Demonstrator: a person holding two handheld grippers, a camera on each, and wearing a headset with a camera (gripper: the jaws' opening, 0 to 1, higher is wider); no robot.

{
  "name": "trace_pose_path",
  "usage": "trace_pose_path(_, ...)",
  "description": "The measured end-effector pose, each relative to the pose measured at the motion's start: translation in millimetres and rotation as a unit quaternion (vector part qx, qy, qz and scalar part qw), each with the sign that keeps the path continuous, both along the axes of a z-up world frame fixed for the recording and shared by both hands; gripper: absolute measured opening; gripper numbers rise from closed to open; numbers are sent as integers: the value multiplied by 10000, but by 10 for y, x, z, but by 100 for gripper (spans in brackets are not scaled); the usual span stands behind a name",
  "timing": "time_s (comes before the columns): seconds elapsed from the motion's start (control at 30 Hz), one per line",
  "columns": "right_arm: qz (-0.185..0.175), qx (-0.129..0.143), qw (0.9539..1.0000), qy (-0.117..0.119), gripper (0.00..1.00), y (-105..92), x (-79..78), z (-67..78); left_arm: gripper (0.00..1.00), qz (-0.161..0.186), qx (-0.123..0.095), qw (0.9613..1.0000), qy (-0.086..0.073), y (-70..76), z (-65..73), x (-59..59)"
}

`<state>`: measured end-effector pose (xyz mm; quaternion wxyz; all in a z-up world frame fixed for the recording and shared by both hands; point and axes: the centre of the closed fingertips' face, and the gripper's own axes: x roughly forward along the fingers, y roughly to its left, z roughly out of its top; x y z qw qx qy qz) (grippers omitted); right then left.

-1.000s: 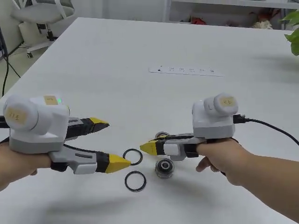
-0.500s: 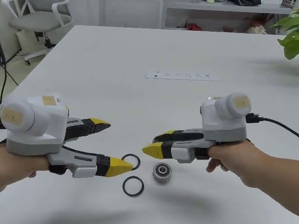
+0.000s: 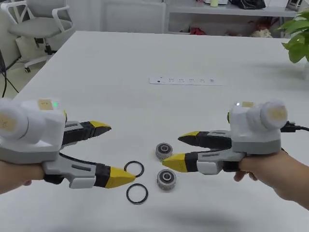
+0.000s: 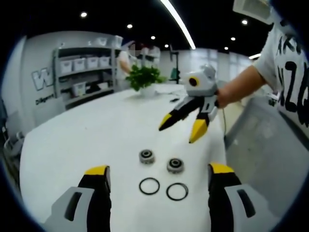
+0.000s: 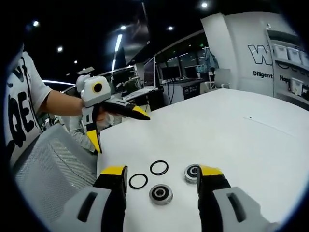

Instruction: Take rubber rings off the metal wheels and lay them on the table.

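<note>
Now both grippers hover over the white table (image 3: 120,72), jaws spread wide and empty, the left gripper (image 3: 113,152) facing the right gripper (image 3: 177,151). Between them two black rubber rings (image 3: 133,168) lie flat on the table, off and just beside the two metal wheels (image 3: 166,179), near the left gripper's lower tip.

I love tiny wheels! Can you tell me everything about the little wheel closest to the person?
The near wheel is small and round. It looks like silvery metal with a dark middle and a centre hole. It lies flat on the white table, just to the side of a black ring and apart from it. The right gripper hangs open above it without touching.
</note>
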<state>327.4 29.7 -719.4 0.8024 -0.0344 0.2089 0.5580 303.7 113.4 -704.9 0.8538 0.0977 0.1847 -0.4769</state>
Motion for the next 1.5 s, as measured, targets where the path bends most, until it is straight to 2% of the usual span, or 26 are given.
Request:
trace_pose_path(0.2,-183,-18,9996,-225,64,-140,-65,64,88,133,-80,9999,-59,18,72,-70)
trace_pose_path(0.4,-372,-86,9985,-380,71,-295,-119,70,92,408,-171,9989,-134,86,124,-113)
trace_pose_path(0.77,-520,-425,9961,-573,81,-566,-269,8,100,940,-236,9952,-142,288,137,-162)
trace_pose_path(1.03,-642,-481,9950,-589,87,-689,-340,7,100,1068,-144,9939,-232,327,123,-214)
trace_pose_path(1.13,-678,-557,9945,-578,90,-733,-363,-21,100,1111,-146,9935,-218,338,113,-224)
trace_pose_path(1.5,-697,-564,9939,-643,95,-773,-427,1,100,1218,-62,9923,-237,364,78,-295)
